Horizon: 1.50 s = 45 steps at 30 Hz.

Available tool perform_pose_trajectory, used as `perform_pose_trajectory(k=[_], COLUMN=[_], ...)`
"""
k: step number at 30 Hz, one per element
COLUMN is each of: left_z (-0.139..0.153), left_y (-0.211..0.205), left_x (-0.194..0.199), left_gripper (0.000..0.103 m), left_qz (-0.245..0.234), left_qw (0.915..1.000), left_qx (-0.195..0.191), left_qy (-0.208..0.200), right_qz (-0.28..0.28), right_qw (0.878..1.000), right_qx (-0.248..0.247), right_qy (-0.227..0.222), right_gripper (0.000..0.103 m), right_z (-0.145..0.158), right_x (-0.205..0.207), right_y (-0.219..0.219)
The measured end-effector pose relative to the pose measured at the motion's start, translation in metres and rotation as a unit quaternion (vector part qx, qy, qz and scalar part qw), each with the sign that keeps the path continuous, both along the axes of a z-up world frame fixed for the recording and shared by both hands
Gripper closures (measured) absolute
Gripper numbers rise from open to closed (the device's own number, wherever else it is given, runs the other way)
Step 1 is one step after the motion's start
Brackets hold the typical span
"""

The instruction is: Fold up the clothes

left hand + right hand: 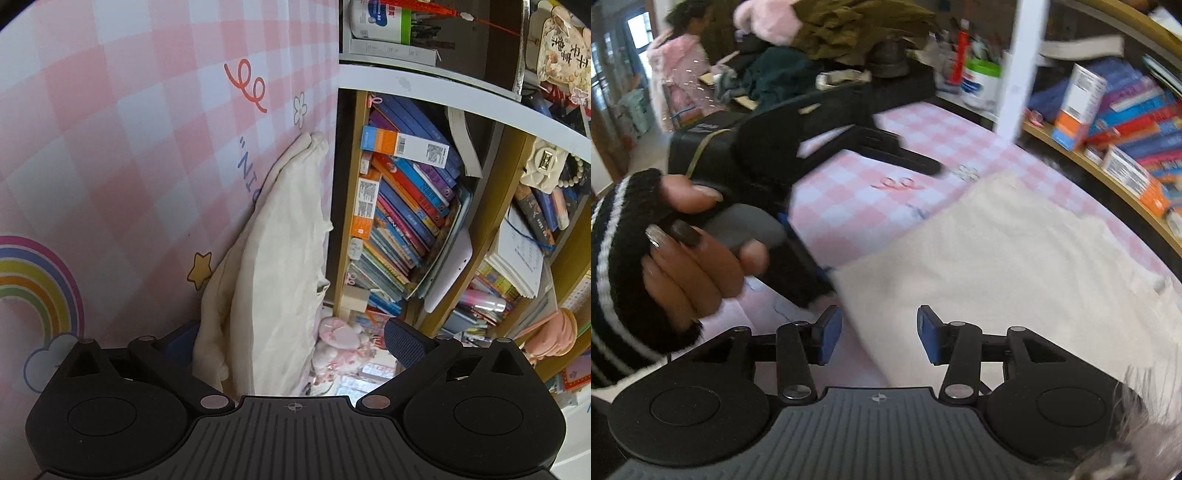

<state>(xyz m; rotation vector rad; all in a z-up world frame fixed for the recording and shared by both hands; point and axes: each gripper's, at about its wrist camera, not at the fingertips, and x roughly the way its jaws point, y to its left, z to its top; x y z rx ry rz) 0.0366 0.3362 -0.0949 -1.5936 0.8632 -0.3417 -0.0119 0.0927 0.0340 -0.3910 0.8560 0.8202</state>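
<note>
1. Cream garment (1015, 266) lies folded on the pink checked surface (849, 199), filling the centre and right of the right wrist frame; its far edge runs close along the bookshelf (1126, 147) at right.
2. Right tool (879, 334) — fingers spread apart, blue pads (929, 334) facing each other, nothing between them. It sits at the near edge of the garment, bottom centre of the frame.
3. Left tool (295, 343) — released, fingers set wide. In the left wrist frame the cream garment (273, 266) runs up the middle between them and covers most of the left finger; the right pad (404, 345) stands clear of the cloth.
4. Right wrist view, left of frame: a hand (690, 251) in a black sleeve with white stripes (613, 266) grips the left tool's handle; that tool's tip reaches the garment's left edge, motion-blurred.
5. Upper left of the same frame: a pile of clothes (827, 33) — olive, teal, pink — and a person in a pink robe (677, 62) in the background.
</note>
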Motion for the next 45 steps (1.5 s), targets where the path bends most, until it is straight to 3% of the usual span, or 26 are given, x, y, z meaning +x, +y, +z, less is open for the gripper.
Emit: perform_pose_trajectory(k=[8,13,25,33,36,41,45], left_z=[0.005,0.008,0.013,0.016,0.017,0.016,0.015], left_y=[-0.003,-0.006,-0.011,-0.015,-0.016,-0.017,-0.018], left_x=[0.002,0.001,0.0,-0.005,-0.006,-0.01,-0.013], left_gripper=[0.0,0.0,0.0,0.0,0.005,0.017,0.035], left_qz=[-0.006,-0.009,-0.012,-0.007,-0.005,0.008,0.01], left_qw=[0.9997,0.9991,0.9968,0.9948,0.9938,0.9915,0.9887], left_qx=[0.024,0.04,0.077,0.099,0.107,0.129,0.149], left_qy=[-0.003,-0.009,-0.02,-0.025,-0.027,-0.013,0.002], right_qz=[-0.122,-0.172,-0.252,-0.243,-0.239,-0.221,-0.209], right_qw=[0.992,0.985,0.967,0.968,0.968,0.969,0.97], right_qx=[0.015,0.018,0.003,-0.01,-0.015,-0.045,-0.065], right_qy=[0.014,0.019,0.042,0.061,0.077,0.101,0.109], right_gripper=[0.042,0.033,0.029,0.028,0.025,0.022,0.022], right_z=[0.019,0.025,0.007,0.003,0.002,-0.005,-0.009], right_x=[0.048,0.072,0.104,0.129,0.147,0.174,0.191], right_y=[-0.057,-0.071,-0.07,-0.049,-0.035,-0.004,0.02])
